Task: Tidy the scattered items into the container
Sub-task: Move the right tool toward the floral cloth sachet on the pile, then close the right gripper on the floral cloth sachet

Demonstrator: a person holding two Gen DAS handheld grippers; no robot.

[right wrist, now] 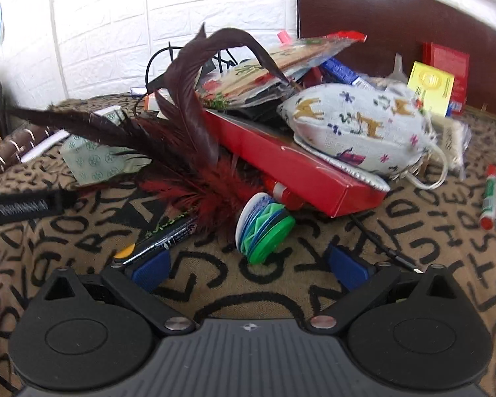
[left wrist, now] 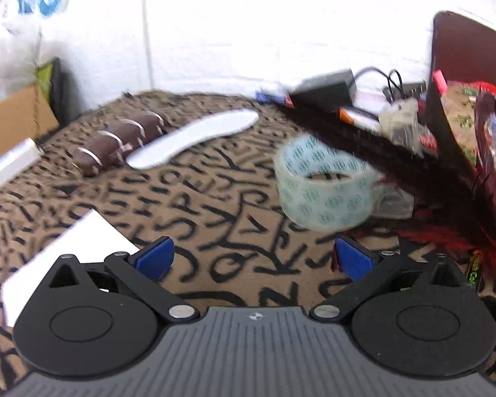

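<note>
Green spool (right wrist: pixel 264 228) lies just ahead of right tool (right wrist: pixel 249 273).

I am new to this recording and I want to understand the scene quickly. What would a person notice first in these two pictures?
First, the dark red feather duster, which fans over the letter-printed cloth in the middle of the right wrist view. Behind it leans a red box with a deer-printed fabric pouch on top. In the left wrist view, a roll of clear tape stands ahead of the open left gripper.
</note>
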